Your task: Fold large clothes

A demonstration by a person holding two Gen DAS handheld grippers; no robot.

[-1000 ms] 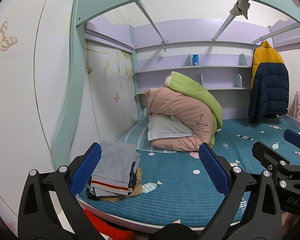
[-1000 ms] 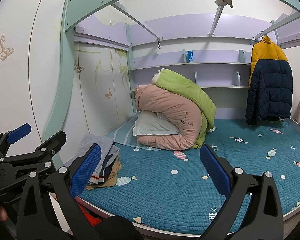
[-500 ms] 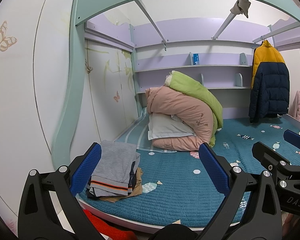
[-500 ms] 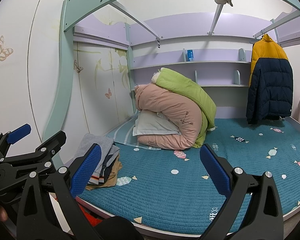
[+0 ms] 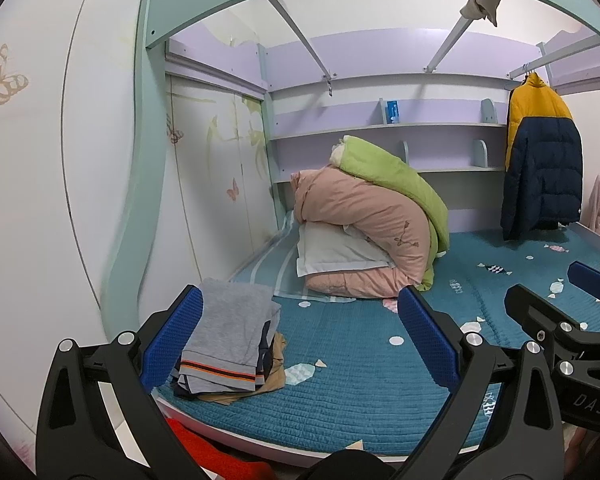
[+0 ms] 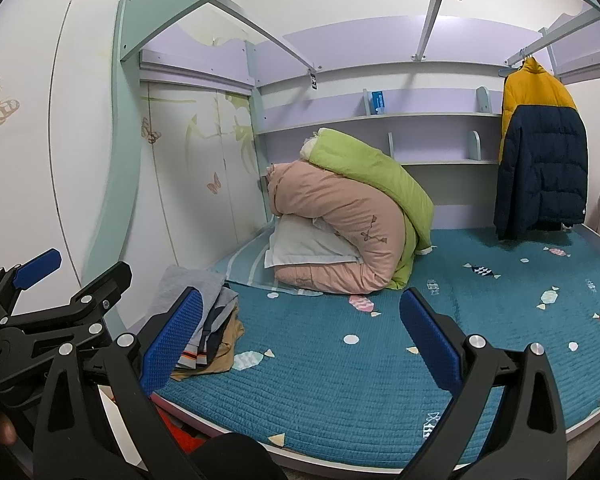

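Folded grey garment with orange-striped hem [image 5: 227, 340] tops a small clothes pile at the teal quilted bed's [image 5: 340, 392] left front corner, beyond the blue-padded left gripper [image 5: 295, 346] and right gripper [image 6: 295, 344], both wide apart, holding nothing.

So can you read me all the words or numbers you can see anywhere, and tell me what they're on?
"DAS": white letters on the black body of the right tongs, seen from the left wrist view.
Blue box on the upper shelf: has printing, too small to read.
Hanging tag under the bed frame: too blurred to read.
Nothing else readable.
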